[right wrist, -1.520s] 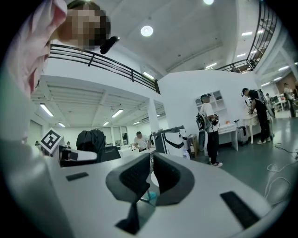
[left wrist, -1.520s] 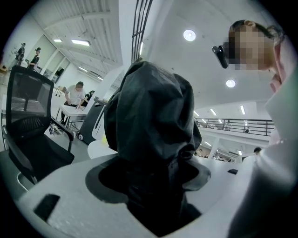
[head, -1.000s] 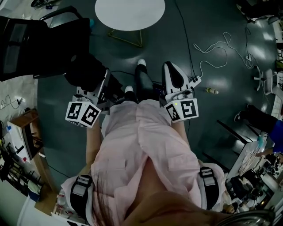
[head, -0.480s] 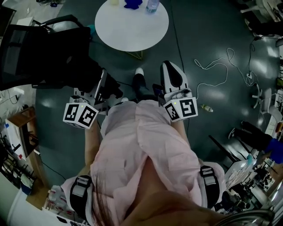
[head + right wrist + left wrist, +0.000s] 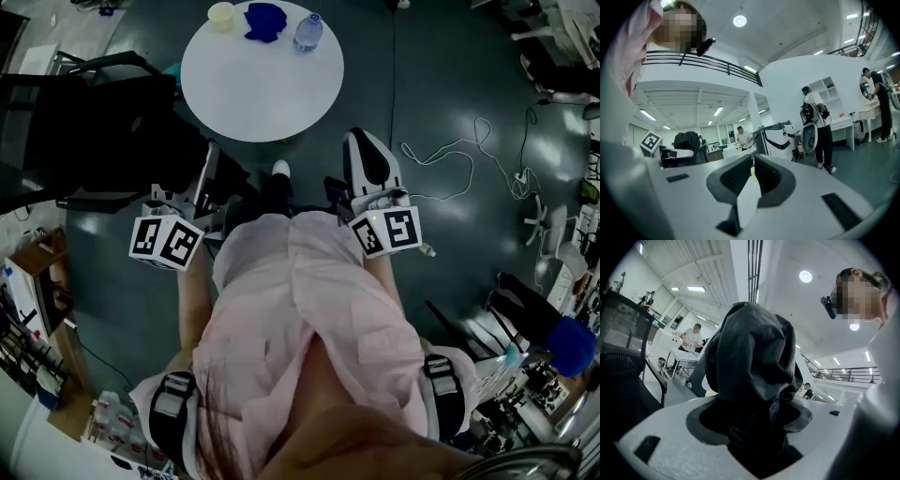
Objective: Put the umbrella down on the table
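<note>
A black folded umbrella [image 5: 752, 357] was gripped between the jaws of the left gripper [image 5: 751, 420], its crumpled fabric seen bulging above them.

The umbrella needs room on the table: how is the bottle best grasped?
Take the bottle round its body, jaws level, probably from the head view's right: it seems upright, and the blue cloth lies close on its left.

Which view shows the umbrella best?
The left gripper view: the folded black umbrella fills it, clamped in the left gripper. The head view shows only a dark shape; the right gripper view, a small far-off bundle.
</note>
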`<state>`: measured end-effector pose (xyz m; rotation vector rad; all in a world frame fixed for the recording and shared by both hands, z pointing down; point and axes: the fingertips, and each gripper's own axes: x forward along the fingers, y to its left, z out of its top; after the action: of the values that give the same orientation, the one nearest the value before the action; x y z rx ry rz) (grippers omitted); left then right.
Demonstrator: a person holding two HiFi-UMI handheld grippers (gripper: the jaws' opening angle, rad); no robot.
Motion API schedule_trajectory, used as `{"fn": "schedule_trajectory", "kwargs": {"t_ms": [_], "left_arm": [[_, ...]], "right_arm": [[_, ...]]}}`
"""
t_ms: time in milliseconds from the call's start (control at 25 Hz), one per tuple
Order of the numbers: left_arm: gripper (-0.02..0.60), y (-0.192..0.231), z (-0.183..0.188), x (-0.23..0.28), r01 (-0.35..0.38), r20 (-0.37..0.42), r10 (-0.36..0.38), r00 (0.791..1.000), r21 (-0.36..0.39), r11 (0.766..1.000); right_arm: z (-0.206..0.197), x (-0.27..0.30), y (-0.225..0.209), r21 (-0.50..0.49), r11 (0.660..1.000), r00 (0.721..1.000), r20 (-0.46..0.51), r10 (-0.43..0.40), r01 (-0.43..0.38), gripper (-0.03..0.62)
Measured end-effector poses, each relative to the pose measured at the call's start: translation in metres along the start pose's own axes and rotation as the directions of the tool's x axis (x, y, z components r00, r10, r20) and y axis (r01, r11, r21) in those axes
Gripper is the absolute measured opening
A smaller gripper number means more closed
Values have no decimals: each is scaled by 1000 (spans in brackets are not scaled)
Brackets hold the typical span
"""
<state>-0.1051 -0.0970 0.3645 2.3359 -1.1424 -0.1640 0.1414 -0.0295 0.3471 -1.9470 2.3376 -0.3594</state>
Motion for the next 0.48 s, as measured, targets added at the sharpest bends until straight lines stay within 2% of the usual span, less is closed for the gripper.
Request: {"fn": "schedule_trajectory", "kwargs": {"t_ms": [240,480], "left_arm": [[313,8,-8,21,-17,-28,17,999,2,1000],[313,30,7,47,-5,-46,5,999,8,1000]], "right_arm": [[-8,19,-11,20,1000,999,-30,13,-12,40],[0,55,-11,16,1000,1000,-21,6,-6,40]]}}
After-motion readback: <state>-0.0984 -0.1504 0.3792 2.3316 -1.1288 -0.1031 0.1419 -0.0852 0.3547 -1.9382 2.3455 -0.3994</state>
